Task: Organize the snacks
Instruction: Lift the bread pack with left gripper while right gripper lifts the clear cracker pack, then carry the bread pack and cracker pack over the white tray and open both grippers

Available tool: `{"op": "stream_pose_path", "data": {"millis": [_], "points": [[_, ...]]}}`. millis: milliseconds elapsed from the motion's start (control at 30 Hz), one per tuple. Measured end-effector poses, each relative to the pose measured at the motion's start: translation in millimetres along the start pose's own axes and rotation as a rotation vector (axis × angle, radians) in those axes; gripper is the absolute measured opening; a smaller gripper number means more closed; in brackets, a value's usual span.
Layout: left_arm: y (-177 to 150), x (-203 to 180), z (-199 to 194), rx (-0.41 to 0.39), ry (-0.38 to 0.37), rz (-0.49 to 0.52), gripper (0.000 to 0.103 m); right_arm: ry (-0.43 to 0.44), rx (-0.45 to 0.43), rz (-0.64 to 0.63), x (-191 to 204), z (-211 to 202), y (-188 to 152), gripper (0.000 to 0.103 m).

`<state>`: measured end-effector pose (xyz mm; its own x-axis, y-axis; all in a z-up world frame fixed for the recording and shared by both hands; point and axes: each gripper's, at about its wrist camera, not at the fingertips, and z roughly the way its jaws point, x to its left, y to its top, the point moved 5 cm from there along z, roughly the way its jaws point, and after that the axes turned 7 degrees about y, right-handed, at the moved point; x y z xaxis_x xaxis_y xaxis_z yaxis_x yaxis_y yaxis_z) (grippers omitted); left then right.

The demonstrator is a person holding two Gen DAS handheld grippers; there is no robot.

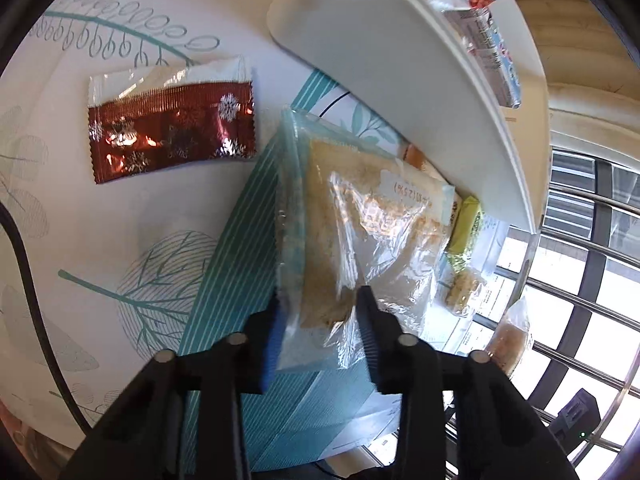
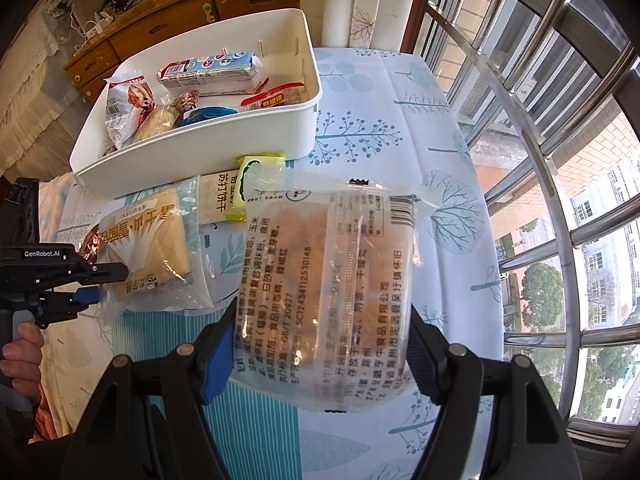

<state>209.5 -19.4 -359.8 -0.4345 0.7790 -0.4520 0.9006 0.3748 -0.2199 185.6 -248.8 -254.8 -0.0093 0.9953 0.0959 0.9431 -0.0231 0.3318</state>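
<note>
My left gripper [image 1: 320, 304] is shut on the near edge of a clear bag of sliced bread [image 1: 360, 232] lying on the tablecloth. In the right wrist view the left gripper [image 2: 108, 282] pinches the bread bag [image 2: 148, 248] from the left. My right gripper [image 2: 322, 322] is shut on a clear packet of brown cakes [image 2: 332, 280], held above the table with its printed back up. A white bin [image 2: 192, 160] behind both holds several snacks; its wall [image 1: 400, 64] rises just past the bread bag. A red foil packet [image 1: 168, 132] lies flat to the left.
A cracker pack [image 2: 216, 196] and a green packet [image 2: 260, 180] lie between the bread bag and the bin. Small cake packets [image 1: 460, 292] lie at the table's edge. Metal window bars [image 2: 540, 160] run along the right. A hand [image 2: 20, 344] holds the left gripper's handle.
</note>
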Motion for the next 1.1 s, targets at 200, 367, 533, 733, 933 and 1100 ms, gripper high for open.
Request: {"op": "stream_pose_path", "data": {"millis": [200,367,533,733,933,1100], "points": [[-0.2,-7.1,-22.3,-0.016,-0.027,0.015,0.017,0.016,-0.012,-0.013,8.1,-1.9,2.4,0.073],[-7.0,-15.3,-43.5,-0.014,-0.043,0.037,0.017,0.026,-0.026,-0.018,10.7,-6.2,5.9,0.073],[-18.2,-28.4,-63.0,0.007,-0.042,0.082,0.015,0.041,-0.046,-0.021,13.1,-8.7,13.1,0.073],[-31.6,-45.9,-98.0,0.026,-0.029,0.163,0.013,0.069,-0.086,-0.045,19.0,-11.7,25.3,0.073],[-36.3,-79.5,-140.3,-0.008,0.024,0.305,0.011,0.091,-0.135,-0.041,20.7,-14.8,41.0,0.073],[-34.1,-113.0,-167.4,-0.046,0.055,0.422,0.010,0.112,-0.181,-0.038,24.3,-19.0,57.2,0.073]]}}
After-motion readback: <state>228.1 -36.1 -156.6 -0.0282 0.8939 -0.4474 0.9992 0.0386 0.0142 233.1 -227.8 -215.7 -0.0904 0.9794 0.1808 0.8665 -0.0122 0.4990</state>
